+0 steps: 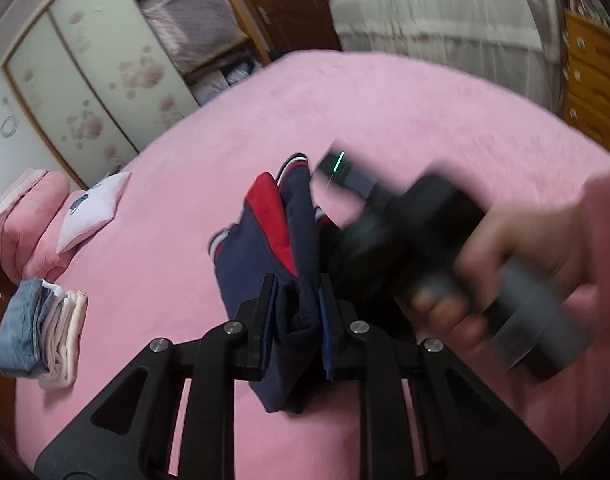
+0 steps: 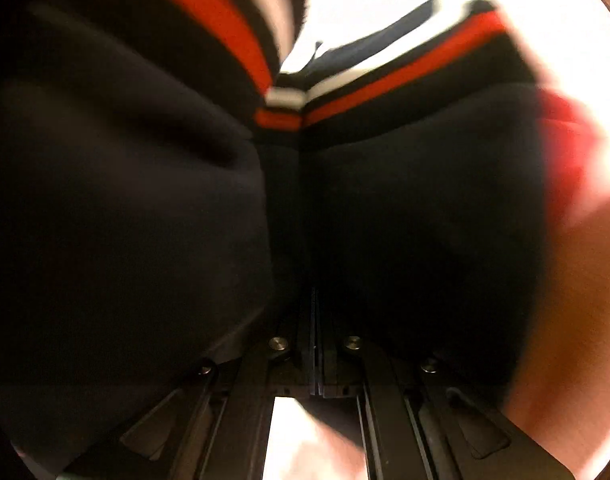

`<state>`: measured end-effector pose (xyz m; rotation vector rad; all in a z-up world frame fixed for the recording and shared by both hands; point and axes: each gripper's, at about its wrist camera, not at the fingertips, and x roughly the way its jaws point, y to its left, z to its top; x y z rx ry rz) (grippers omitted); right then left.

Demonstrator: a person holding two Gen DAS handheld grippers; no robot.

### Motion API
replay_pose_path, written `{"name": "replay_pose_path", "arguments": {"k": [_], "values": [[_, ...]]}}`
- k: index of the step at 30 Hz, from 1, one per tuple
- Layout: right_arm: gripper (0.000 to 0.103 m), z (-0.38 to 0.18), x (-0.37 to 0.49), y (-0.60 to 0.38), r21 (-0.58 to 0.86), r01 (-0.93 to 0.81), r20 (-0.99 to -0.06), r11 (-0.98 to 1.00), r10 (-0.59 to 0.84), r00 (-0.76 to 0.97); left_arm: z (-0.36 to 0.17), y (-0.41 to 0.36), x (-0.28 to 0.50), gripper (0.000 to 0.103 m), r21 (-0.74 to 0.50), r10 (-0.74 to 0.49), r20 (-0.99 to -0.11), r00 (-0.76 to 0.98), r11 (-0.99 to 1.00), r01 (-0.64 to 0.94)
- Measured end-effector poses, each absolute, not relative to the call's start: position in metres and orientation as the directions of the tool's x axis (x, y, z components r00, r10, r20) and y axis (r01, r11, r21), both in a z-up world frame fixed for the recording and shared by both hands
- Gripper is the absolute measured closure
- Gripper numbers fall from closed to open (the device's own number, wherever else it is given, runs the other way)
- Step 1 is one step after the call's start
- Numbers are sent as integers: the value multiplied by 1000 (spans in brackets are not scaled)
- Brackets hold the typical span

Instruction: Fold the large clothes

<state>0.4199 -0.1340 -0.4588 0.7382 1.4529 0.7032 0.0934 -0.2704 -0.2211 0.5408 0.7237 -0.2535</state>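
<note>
Left gripper clamps the navy-and-red garment above the pink bed. Right gripper, fingers pressed together, is buried in the same cloth; blurred.

Left view above bed, right view pressed against garment, shared

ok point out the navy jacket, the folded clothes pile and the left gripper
navy jacket (image 1: pixel 301 232), left wrist view, navy panel
folded clothes pile (image 1: pixel 41 332), left wrist view, denim edge
left gripper (image 1: pixel 297 320), left wrist view, between fingertips
</note>
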Motion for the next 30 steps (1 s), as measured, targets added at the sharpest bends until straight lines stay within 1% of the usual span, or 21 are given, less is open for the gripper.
{"name": "replay_pose_path", "arguments": {"k": [2, 4, 5, 8, 9, 11, 12, 13, 14, 15, 16, 17, 19, 21, 23, 26, 28, 30], "values": [[103, -448, 417, -164, 749, 40, -662, 661, 747, 62, -229, -280, 95, 87, 389, -25, -708, 706, 821, 419], [103, -440, 416, -188, 740, 68, -672, 669, 734, 96, -238, -286, 100, 86, 370, -29, -736, 676, 819, 438], [103, -432, 418, -204, 721, 86, -692, 688, 710, 126, -240, -290, 100, 86, 359, -35, -743, 668, 822, 443], [102, -406, 431, -220, 653, 75, -753, 753, 638, 160, -242, -298, 106, 86, 269, -87, -784, 615, 845, 462], [102, -397, 438, -224, 628, 74, -773, 774, 611, 168, -244, -300, 110, 86, 222, -110, -803, 586, 858, 464], [101, -381, 439, -226, 620, 81, -777, 781, 596, 203, -249, -293, 125, 84, 124, -147, -850, 505, 877, 464], [101, -364, 447, -227, 629, 85, -768, 772, 602, 218, -251, -294, 128, 83, 86, -160, -868, 470, 884, 460], [97, -356, 450, -224, 641, 86, -759, 763, 612, 223, -253, -293, 132, 77, 55, -168, -882, 440, 891, 451], [87, -353, 457, -220, 651, 82, -751, 755, 624, 218, -253, -291, 136, 68, 17, -184, -893, 410, 898, 439], [81, -352, 460, -214, 658, 67, -745, 750, 636, 199, -252, -289, 138, 62, -27, -204, -901, 383, 907, 419], [67, -346, 459, -215, 656, 53, -748, 753, 640, 177, -251, -287, 138, 50, -58, -217, -904, 367, 916, 397], [65, -343, 464, -204, 645, 26, -758, 763, 636, 141, -248, -283, 140, 41, -100, -235, -907, 351, 927, 362], [65, -350, 464, -196, 610, -23, -787, 792, 609, 104, -242, -273, 141, 38, -206, -295, -903, 313, 935, 287], [65, -349, 462, -173, 594, -47, -796, 803, 595, 106, -239, -263, 142, 37, -264, -321, -899, 299, 940, 215], [65, -352, 461, -162, 586, -58, -798, 808, 588, 130, -237, -252, 142, 36, -268, -301, -906, 298, 952, 146], [65, -358, 445, -158, 538, -62, -820, 840, 540, 192, -230, -225, 149, 35, -227, -231, -920, 318, 973, 50], [65, -338, 440, -160, 502, -73, -827, 862, 503, 252, -225, -212, 149, 34, -230, -212, -914, 347, 973, -12], [65, -311, 432, -166, 487, -91, -815, 869, 489, 312, -223, -206, 151, 34, -247, -212, -905, 369, 968, -50]]}}
